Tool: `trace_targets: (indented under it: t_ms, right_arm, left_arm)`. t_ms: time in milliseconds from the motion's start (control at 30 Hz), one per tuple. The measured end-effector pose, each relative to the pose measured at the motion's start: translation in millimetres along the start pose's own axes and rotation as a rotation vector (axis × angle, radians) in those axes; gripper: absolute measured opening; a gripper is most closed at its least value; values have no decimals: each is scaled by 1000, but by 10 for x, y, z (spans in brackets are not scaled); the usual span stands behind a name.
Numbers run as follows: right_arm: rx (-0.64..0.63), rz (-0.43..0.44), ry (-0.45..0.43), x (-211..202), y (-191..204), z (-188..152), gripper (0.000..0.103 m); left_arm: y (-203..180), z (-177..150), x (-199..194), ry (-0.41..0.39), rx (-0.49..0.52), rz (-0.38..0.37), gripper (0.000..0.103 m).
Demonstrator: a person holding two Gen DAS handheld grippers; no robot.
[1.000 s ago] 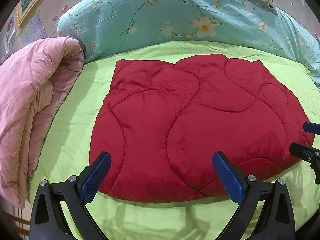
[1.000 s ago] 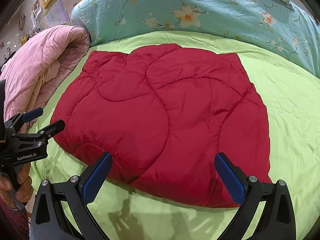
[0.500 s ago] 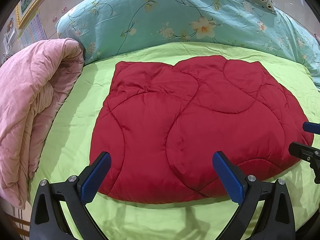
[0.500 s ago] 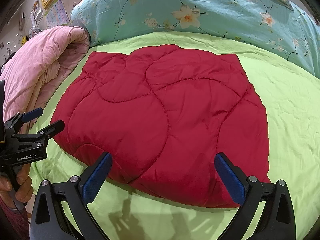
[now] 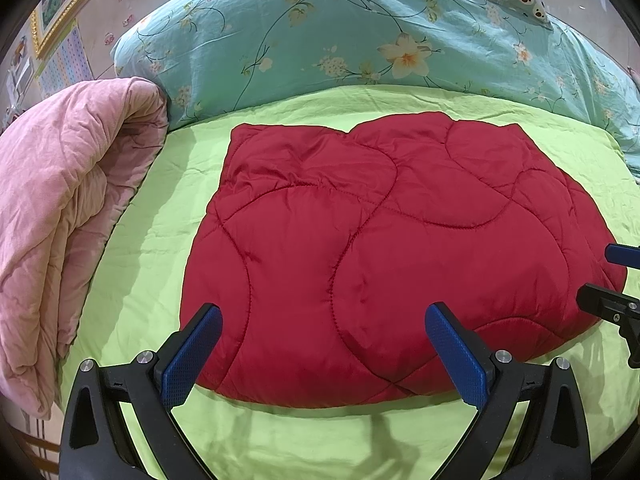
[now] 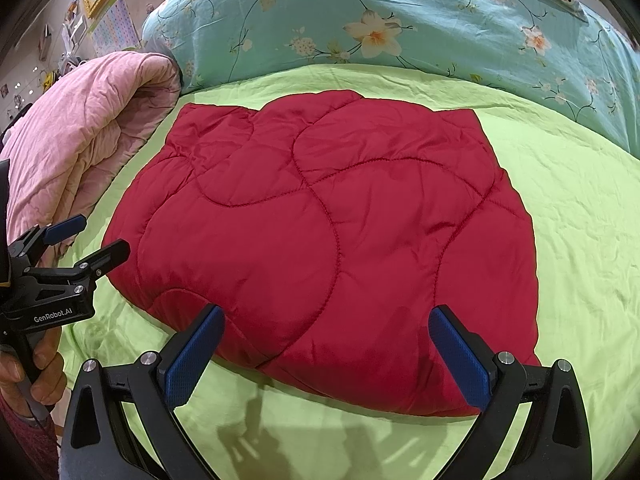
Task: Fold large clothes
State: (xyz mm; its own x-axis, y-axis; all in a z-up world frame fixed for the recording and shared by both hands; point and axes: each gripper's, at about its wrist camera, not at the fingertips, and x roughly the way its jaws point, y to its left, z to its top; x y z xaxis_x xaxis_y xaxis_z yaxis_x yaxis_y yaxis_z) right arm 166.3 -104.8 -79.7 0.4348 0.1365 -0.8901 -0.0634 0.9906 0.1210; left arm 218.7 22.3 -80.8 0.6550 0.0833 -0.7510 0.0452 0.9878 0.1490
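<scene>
A red quilted padded garment point(image 5: 380, 256) lies folded into a flat, roughly square shape on the lime green bedsheet point(image 5: 132, 272); it also shows in the right wrist view point(image 6: 328, 240). My left gripper point(image 5: 324, 352) is open and empty, hovering over the garment's near edge. My right gripper point(image 6: 326, 354) is open and empty over the near edge further right. The left gripper also shows at the left of the right wrist view point(image 6: 86, 236), open. The right gripper's fingers point(image 5: 600, 300) show at the right edge of the left wrist view.
A folded pink quilt point(image 5: 64, 216) is piled at the left side of the bed, also in the right wrist view point(image 6: 88, 132). A teal floral duvet point(image 5: 360, 40) lies across the back. Green sheet point(image 6: 580, 208) lies right of the garment.
Both grippers have drawn back and up very slightly, so the garment sits a little lower in view. The garment itself has not moved. Both grippers stay open.
</scene>
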Motion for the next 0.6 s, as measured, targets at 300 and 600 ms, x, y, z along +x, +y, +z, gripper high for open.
trace_targets:
  t_ms: [300,600]
  right_arm:
    - [1,-2,1,2,5,0,102]
    - [3,-3,0,-1,8,0,102]
  left_arm:
    - [5,-5,1,0,0,0,102]
    - [-7,18,-1,1,3,-6,102]
